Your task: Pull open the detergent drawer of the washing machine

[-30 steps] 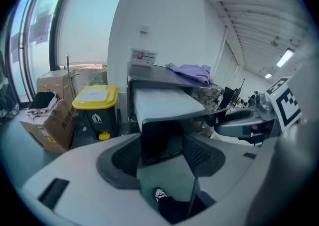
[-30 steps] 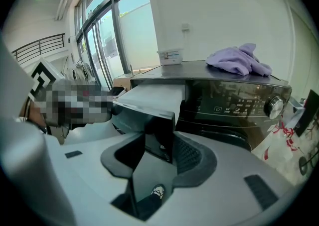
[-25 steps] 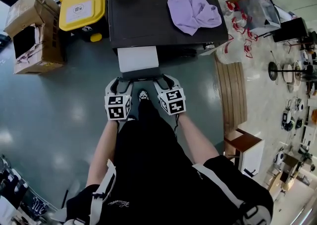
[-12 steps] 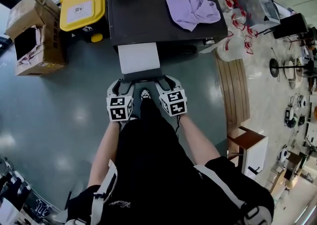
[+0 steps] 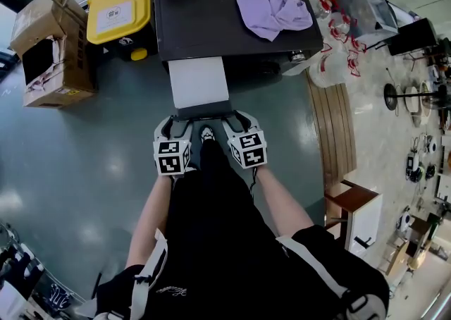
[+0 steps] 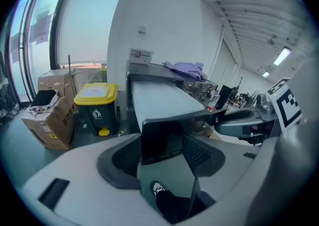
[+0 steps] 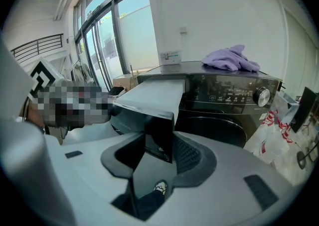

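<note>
Fingers (image 6: 122, 158) of left gripper (image 5: 175, 122) and right gripper (image 5: 235, 120) pinch the drawer (image 5: 200, 80) front; yellow-lidded bin (image 5: 118, 8) beside, purple cloth (image 5: 271, 1) atop washer (image 5: 211, 22).

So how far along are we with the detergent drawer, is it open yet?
Mostly done: the detergent drawer stands well out of the washing machine, its white top exposed. In hand: the left gripper and right gripper each clamp its dark front panel. Left: any last travel, which I can't judge, then letting go.
</note>
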`<state>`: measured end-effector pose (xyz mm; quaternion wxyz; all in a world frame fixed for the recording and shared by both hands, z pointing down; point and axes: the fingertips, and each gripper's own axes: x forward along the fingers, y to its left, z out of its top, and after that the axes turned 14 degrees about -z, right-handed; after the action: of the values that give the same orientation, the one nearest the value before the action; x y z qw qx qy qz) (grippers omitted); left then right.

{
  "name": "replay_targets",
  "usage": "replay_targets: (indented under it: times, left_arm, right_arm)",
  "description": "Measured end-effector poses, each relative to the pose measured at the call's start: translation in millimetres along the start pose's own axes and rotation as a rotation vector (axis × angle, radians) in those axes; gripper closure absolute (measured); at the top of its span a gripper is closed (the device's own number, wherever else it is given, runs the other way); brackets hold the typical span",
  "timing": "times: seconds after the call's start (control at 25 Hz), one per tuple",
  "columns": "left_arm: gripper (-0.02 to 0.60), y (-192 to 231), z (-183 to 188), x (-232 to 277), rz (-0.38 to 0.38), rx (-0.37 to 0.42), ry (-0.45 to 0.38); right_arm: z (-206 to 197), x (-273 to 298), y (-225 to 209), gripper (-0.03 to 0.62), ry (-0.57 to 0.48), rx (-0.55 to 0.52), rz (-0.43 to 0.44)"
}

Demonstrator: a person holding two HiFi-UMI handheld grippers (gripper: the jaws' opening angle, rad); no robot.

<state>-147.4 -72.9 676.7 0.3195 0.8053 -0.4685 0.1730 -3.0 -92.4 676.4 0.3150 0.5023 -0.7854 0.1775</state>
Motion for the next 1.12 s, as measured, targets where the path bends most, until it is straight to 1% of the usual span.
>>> replay_targets:
  times: [0.36, 1.12]
  left_arm:
    - [0.322, -9.4, -13.5, -8.4, -0.002, 0.002, 0.006]
    - [0.322, -19.1, -29.4, -21.3, -0.009, 0.006, 0.005]
  right_arm:
    - [-13.5, -12.7, 4.0, 0.423, -0.001, 0.005, -0.004]
    - [-29.8, -28.9, 12.0, 0.424, -0.001, 0.014, -0.020]
